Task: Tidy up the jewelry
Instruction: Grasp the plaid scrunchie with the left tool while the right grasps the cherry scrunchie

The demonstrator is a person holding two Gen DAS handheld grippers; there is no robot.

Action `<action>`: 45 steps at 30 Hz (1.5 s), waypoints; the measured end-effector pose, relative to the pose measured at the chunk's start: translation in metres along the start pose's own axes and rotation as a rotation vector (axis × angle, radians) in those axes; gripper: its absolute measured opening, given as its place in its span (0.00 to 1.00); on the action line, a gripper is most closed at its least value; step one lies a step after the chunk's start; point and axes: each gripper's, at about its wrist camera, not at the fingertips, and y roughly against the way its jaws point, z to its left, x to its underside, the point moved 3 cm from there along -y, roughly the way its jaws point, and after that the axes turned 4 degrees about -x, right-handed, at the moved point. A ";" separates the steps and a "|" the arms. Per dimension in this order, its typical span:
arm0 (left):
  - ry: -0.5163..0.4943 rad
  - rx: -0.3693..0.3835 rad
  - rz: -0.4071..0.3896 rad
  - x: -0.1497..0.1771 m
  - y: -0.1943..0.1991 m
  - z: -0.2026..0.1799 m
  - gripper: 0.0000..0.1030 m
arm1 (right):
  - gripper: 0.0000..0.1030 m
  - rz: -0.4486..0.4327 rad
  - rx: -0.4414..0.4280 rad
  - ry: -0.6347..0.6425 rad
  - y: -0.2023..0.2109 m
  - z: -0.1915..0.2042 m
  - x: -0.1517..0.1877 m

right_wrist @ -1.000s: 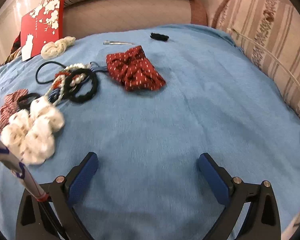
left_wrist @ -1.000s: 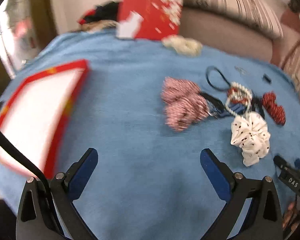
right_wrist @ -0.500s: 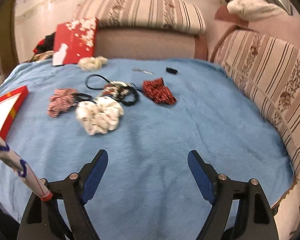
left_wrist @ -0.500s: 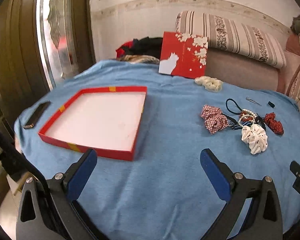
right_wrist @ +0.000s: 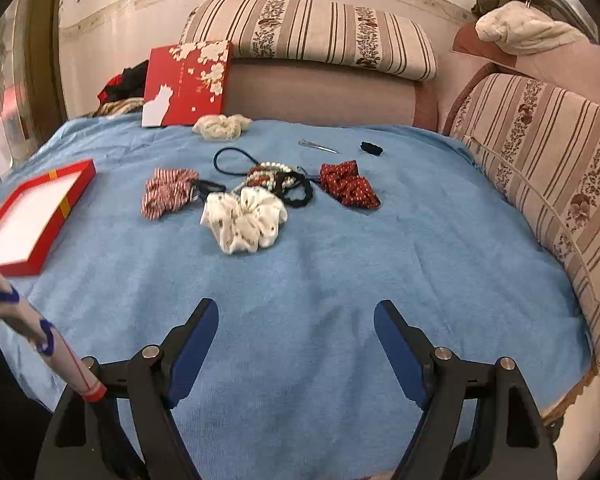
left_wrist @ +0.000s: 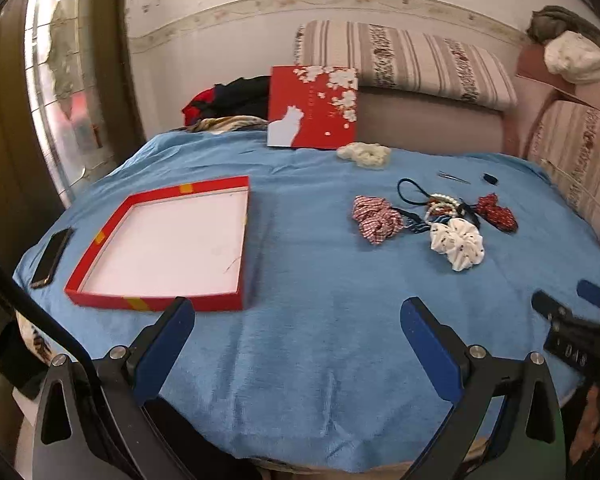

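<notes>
- Hovering over the blue cloth, both the left gripper and the right gripper tilt downward, fingers spread, empty.
- The white fabric scrunchie lies well beyond the right fingers, in the far pile.

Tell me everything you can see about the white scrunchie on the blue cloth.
The white scrunchie is a ruffled ring of soft, shiny-looking fabric, cream white with small dark specks. It lies flat and bunched on the blue cloth, at the near edge of the pile of hair accessories. Its far side meets the pearl string and a black hair tie; the red checked scrunchie lies beside it, toward the red tray. No gripper touches it.
</notes>
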 end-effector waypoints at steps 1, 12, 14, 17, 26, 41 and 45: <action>-0.016 0.001 -0.007 -0.005 0.000 -0.001 0.99 | 0.82 -0.001 -0.012 -0.009 -0.002 -0.003 -0.005; -0.017 0.165 0.112 -0.075 -0.097 -0.035 0.99 | 0.71 0.020 -0.158 -0.038 -0.070 -0.013 -0.077; 0.007 0.181 0.155 -0.083 -0.122 -0.039 0.95 | 0.71 0.022 -0.170 -0.037 -0.086 -0.012 -0.086; 0.014 0.209 0.218 -0.089 -0.158 -0.046 0.82 | 0.71 0.033 -0.198 -0.041 -0.105 -0.015 -0.087; 0.096 0.289 0.365 -0.081 -0.230 -0.060 0.78 | 0.71 0.110 -0.218 -0.032 -0.131 -0.014 -0.076; 0.071 0.421 0.444 -0.066 -0.252 -0.091 0.09 | 0.48 0.227 -0.277 -0.087 -0.168 -0.007 -0.058; 0.072 0.430 0.383 -0.078 -0.229 -0.085 0.09 | 0.14 0.210 -0.321 -0.097 -0.162 -0.004 -0.059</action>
